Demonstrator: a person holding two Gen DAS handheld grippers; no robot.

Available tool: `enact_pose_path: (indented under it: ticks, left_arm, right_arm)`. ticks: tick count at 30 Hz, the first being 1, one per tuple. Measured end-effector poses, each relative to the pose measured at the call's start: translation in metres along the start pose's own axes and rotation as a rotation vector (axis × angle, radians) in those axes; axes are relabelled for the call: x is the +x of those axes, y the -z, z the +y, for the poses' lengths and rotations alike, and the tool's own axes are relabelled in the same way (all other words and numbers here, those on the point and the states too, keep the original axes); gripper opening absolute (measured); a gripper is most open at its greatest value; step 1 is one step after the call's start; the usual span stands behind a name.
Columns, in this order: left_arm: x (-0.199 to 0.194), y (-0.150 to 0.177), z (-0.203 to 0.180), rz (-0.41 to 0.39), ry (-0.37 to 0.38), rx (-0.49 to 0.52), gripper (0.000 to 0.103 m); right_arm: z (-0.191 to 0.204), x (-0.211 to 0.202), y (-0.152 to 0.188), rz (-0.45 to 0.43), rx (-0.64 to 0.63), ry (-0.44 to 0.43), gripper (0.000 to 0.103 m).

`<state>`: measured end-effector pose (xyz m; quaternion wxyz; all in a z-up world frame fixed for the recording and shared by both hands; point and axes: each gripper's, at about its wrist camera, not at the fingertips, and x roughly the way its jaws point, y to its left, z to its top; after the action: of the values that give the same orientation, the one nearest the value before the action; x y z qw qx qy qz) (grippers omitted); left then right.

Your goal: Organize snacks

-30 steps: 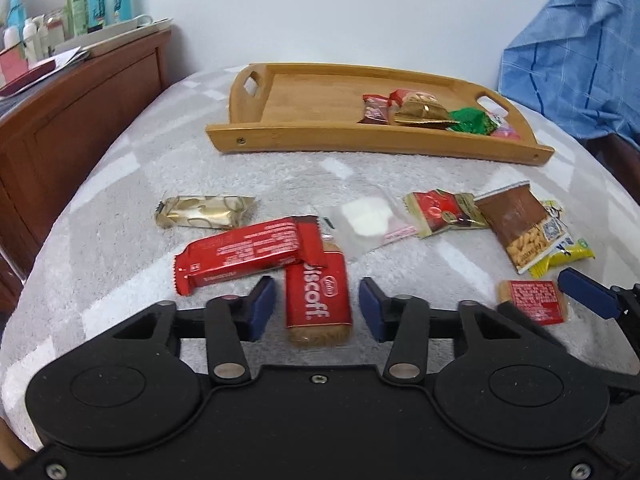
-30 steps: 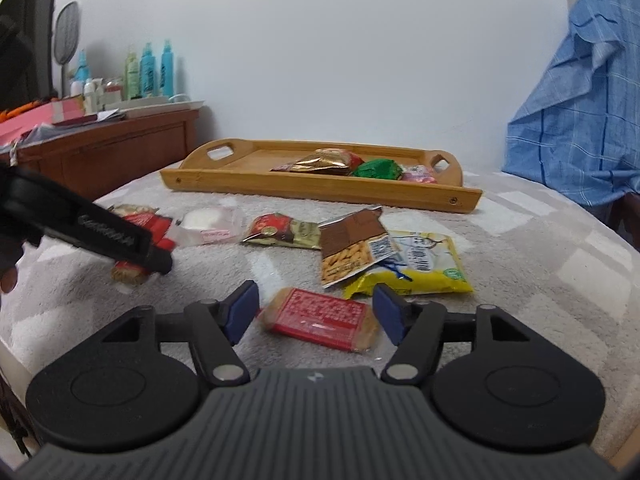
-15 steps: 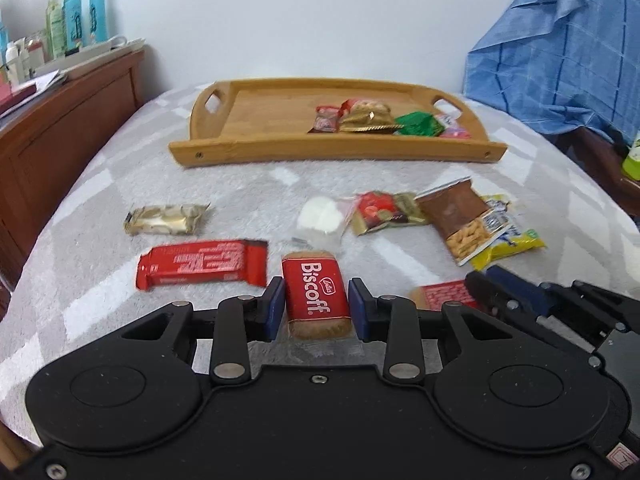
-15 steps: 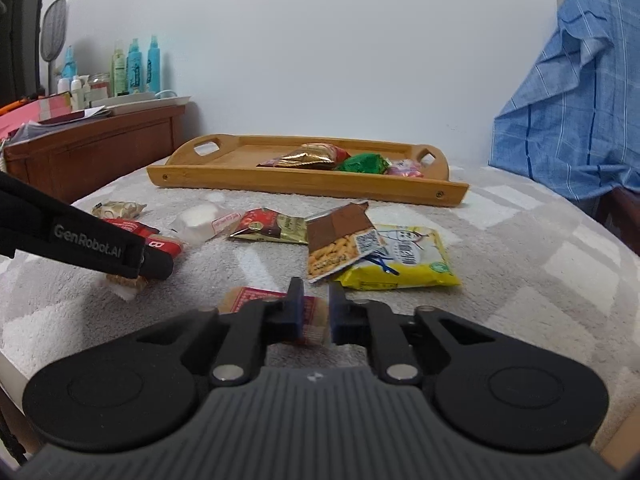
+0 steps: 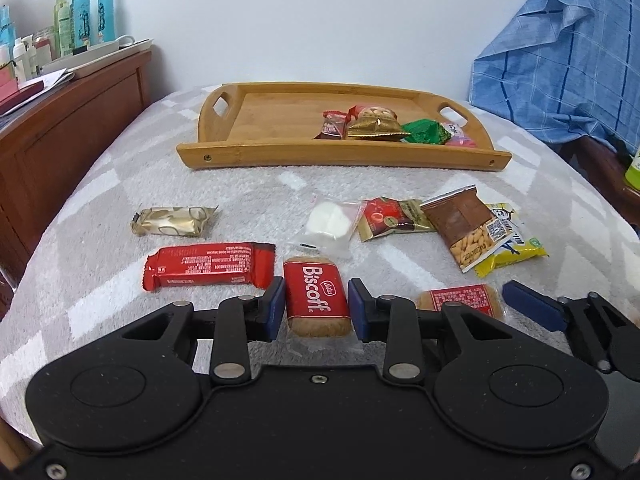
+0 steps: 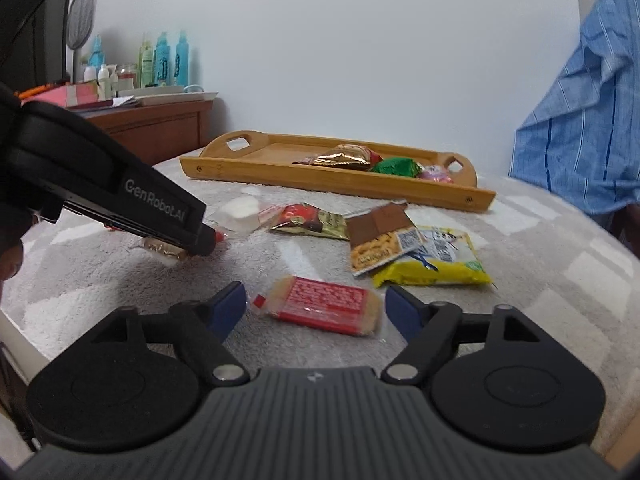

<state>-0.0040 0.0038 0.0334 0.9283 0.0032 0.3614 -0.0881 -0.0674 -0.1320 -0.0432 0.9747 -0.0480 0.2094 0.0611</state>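
Note:
My left gripper (image 5: pixel 316 306) is shut on a red Biscoff biscuit pack (image 5: pixel 315 297), pads against both its sides, low over the grey blanket. My right gripper (image 6: pixel 314 312) is open, its blue pads on either side of a red-labelled biscuit pack (image 6: pixel 320 309) that lies flat on the blanket, apart from both pads. That pack also shows in the left wrist view (image 5: pixel 460 300). A wooden tray (image 5: pixel 280 152) at the back holds several wrapped snacks (image 5: pixel 376 124). The left gripper's body (image 6: pixel 100 192) crosses the right wrist view.
Loose on the blanket lie a red bar (image 5: pixel 208 266), a gold bar (image 5: pixel 172 221), a clear pack of white sweets (image 5: pixel 330 222), a red-gold packet (image 5: pixel 394 218), a peanut packet (image 5: pixel 464 228) and a yellow packet (image 5: pixel 512 246). A wooden dresser (image 5: pixel 60 132) stands left, blue cloth (image 5: pixel 568 60) right.
My right gripper was shut on the red-labelled pack half a second ago and has opened wide; the pack lies on the blanket. My left gripper stays shut on the Biscoff pack.

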Motion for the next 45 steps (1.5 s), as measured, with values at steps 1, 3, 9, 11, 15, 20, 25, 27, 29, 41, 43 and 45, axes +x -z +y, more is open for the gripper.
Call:
enact_pose_path:
  ticks: [1,3,9,11,15,20,25,27,29,41,43,45]
  left_arm:
    - [0.000,0.000,0.001,-0.001,0.001,-0.003,0.032]
    - [-0.002,-0.001,0.002,-0.010,-0.004,-0.008,0.032]
    - [-0.006,-0.005,0.007,-0.029,-0.015,-0.025,0.032]
    - [-0.007,-0.007,0.008,-0.031,-0.017,-0.029,0.032]
    - [-0.008,-0.007,0.011,-0.034,-0.022,-0.037,0.032]
    - [-0.007,-0.007,0.016,-0.030,-0.033,-0.056,0.032]
    - [-0.007,-0.006,0.018,-0.024,-0.029,-0.061,0.032]
    - [-0.007,-0.006,0.017,-0.024,-0.030,-0.059,0.032]
    - [-0.007,-0.006,0.017,-0.023,-0.029,-0.060,0.032]
    - [-0.001,-0.002,0.015,-0.002,-0.026,-0.053,0.032]
    - [-0.001,-0.001,0.014,0.001,-0.026,-0.049,0.032]
    - [0.000,0.000,0.014,0.003,-0.026,-0.047,0.032]
  right_arm:
    - [0.002,0.003,0.000,0.003,-0.006,0.006,0.088]
    - [0.004,0.009,-0.001,0.015,-0.009,0.011,0.074]
    - [0.009,0.002,-0.003,-0.025,-0.056,-0.007,0.039]
    - [0.015,-0.003,-0.003,-0.047,-0.094,-0.017,0.033]
    - [0.014,-0.003,0.000,-0.025,-0.104,-0.046,0.048]
    - [0.001,-0.006,0.001,0.000,-0.075,-0.046,0.066]
    - [-0.010,-0.013,0.002,0.033,-0.042,-0.055,0.069]
    - [-0.013,-0.017,0.003,0.043,-0.027,-0.066,0.069]
    - [-0.017,-0.020,0.003,0.060,0.004,-0.073,0.069]
    - [-0.044,-0.020,0.002,0.130,0.176,-0.050,0.034]
    - [-0.048,-0.015,-0.001,0.134,0.184,-0.030,0.033]
    - [-0.052,-0.011,-0.004,0.134,0.201,-0.028,0.032]
